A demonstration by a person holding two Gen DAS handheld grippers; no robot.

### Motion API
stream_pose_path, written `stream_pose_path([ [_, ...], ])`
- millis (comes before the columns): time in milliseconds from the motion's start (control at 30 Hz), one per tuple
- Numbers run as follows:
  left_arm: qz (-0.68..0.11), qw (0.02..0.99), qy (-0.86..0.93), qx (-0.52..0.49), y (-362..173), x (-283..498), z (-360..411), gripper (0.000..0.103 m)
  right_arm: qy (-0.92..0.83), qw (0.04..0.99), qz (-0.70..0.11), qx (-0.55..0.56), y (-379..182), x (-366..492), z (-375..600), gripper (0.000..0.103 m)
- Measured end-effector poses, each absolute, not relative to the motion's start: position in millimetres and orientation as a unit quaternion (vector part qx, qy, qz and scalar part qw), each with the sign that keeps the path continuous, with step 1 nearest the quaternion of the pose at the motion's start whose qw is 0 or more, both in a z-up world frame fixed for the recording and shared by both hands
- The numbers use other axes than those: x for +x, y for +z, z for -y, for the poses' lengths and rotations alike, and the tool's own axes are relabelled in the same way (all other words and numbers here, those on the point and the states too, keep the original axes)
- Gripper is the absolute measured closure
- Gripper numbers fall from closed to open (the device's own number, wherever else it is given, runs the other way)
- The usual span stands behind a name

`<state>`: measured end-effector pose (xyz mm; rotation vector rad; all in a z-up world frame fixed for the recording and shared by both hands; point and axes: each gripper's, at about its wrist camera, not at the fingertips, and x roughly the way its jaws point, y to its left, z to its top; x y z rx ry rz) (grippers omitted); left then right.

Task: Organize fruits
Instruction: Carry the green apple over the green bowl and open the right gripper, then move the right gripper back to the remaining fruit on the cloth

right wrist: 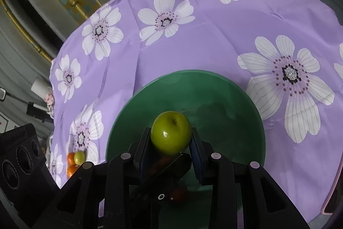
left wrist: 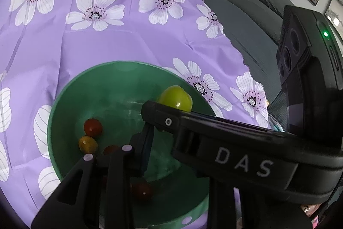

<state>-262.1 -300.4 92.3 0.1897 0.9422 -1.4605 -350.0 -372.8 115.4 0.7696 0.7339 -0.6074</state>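
Our right tool point(right wrist: 170, 151) is clamped on the green fruit point(right wrist: 170, 132), held above the green bowl point(right wrist: 246, 100). Our left tool point(left wrist: 148, 156) reaches into that bowl with its fingers together, near three cherry tomatoes point(left wrist: 92, 127). The bowl stands on the floral tabletop cloth point(left wrist: 128, 40).

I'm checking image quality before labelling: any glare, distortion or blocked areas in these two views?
Left wrist: fisheye bends the tablecloth; the right gripper hides part of the green bowl. Right wrist: glare spot on the green fruit; dark vignette corners.
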Motion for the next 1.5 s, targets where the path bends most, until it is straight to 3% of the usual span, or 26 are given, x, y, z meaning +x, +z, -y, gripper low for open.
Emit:
stream_pose_path([
  [267,-0.423,0.646,-0.630,0.084,87.2,-260.0,301.8,0.070,-0.304,0.804,-0.356,0.366,109.7,-352.2,377.7,0.067],
  [400,-0.420,0.649,-0.628,0.088,87.9,-260.2,300.0,0.059,-0.306,0.803,-0.360,0.364,110.0,-351.1,376.7,0.066],
  [533,-0.417,0.654,-0.624,0.086,91.0,-257.8,295.1,0.052,-0.310,0.804,-0.356,0.363,112.2,-351.4,375.5,0.053],
  [633,-0.412,0.662,-0.621,0.079,96.5,-253.9,286.6,0.047,-0.314,0.807,-0.344,0.363,117.2,-352.3,375.1,0.051],
  [733,-0.405,0.671,-0.618,0.068,104.4,-248.5,275.2,0.042,-0.320,0.811,-0.334,0.359,122.2,-352.6,373.2,0.040],
  [833,-0.396,0.683,-0.611,0.060,112.8,-242.0,261.5,0.039,-0.326,0.815,-0.323,0.353,128.4,-352.7,370.0,0.036],
  [1200,-0.379,0.787,-0.486,-0.002,128.2,-177.2,173.0,0.032,-0.338,0.835,-0.293,0.321,149.7,-337.9,350.4,0.027],
  [1500,-0.381,0.848,-0.367,-0.037,129.9,-112.2,87.3,0.030,-0.292,0.859,-0.308,0.288,155.6,-292.8,315.6,0.027],
])
